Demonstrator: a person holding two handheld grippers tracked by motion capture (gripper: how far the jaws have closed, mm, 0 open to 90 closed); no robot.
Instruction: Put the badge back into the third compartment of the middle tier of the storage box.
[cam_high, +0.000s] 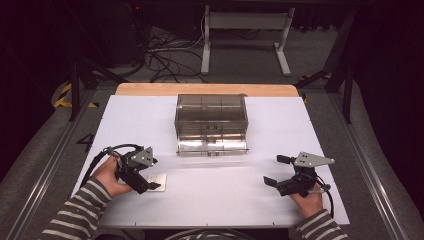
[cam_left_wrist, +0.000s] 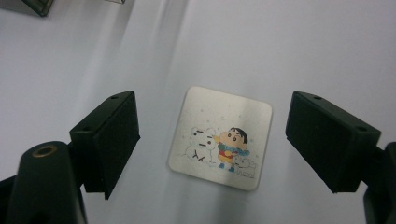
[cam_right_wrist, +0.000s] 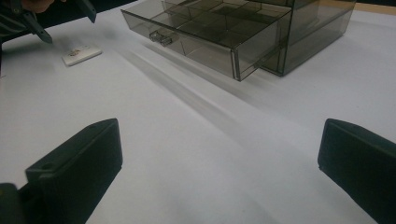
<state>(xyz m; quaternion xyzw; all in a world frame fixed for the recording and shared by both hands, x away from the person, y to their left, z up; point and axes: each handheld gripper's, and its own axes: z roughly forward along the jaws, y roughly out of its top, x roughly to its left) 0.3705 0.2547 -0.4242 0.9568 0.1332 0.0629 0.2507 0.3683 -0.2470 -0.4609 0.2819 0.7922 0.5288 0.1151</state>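
Observation:
A small white square card (cam_left_wrist: 219, 136) with a cartoon child and a snowman printed on it lies flat on the white table. My left gripper (cam_left_wrist: 212, 140) hangs over it, open, a jaw on either side and neither touching it. In the high view the card (cam_high: 158, 179) lies just right of that left gripper (cam_high: 150, 186). A smoky clear drawer box (cam_high: 211, 116) stands at the table's middle with its lower drawer (cam_high: 212, 146) pulled out. My right gripper (cam_high: 274, 171) is open near the front right, nothing between its jaws. The right gripper view has the card (cam_right_wrist: 82, 54) far left and the drawer (cam_right_wrist: 196, 37).
The white table sheet (cam_high: 210, 195) ends in a wooden strip (cam_high: 150, 89) at the far side. Beyond it stand a grey frame (cam_high: 245, 40) and floor cables (cam_high: 170, 55). Striped sleeves (cam_high: 75, 215) enter from the bottom.

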